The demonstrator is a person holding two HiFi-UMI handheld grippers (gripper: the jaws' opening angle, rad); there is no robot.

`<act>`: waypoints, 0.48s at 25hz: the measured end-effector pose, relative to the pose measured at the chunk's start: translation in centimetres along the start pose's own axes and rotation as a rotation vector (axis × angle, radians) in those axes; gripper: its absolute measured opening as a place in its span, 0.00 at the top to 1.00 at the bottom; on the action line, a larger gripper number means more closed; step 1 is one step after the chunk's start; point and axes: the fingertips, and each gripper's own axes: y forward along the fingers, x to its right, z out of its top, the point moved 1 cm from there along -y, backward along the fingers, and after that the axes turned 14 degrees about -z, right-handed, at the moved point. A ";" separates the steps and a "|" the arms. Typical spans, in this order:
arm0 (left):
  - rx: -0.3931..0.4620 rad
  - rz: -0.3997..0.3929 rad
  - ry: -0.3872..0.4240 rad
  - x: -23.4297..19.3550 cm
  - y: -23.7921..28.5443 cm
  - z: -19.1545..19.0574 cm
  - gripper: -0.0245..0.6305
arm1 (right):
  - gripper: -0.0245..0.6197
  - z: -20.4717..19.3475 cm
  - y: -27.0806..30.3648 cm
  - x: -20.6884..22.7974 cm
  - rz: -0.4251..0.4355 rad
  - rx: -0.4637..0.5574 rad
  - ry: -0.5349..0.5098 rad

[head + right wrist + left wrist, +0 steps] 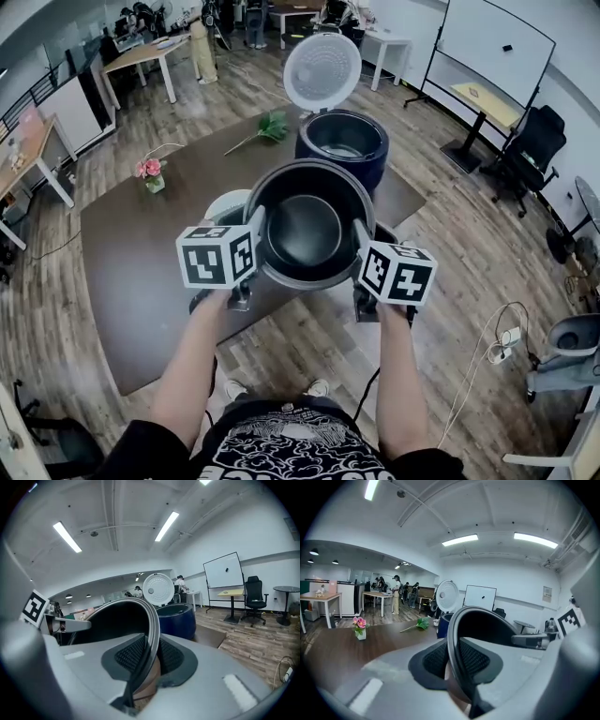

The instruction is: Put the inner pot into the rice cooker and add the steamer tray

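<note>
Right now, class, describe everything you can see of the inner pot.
The inner pot is a round, dark bowl with a glossy, empty inside and a thin, metal-looking rim. It is upright, mouth up, held in the air over the near edge of the table, short of the open rice cooker. The left gripper and right gripper are shut on opposite sides of its rim.

Head cam: above & behind left tongs (255, 223) & right tongs (361, 236), aimed steeply down at table (122, 267). Each tongs' cam: close behind own jaws, facing fwd, approx level. All 3 share inner pot (305, 230) between tongs, rice cooker (342, 145) beyond.
</note>
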 end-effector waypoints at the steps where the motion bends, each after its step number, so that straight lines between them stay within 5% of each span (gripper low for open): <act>1: 0.003 -0.003 0.004 1.0 0.8 0.2 0.85 | 0.84 0.4 -0.1 1.2 -0.001 0.006 -0.001; 12: 0.042 0.018 0.027 6.2 5.5 3.0 0.85 | 0.84 4.4 0.4 7.7 0.038 0.042 -0.023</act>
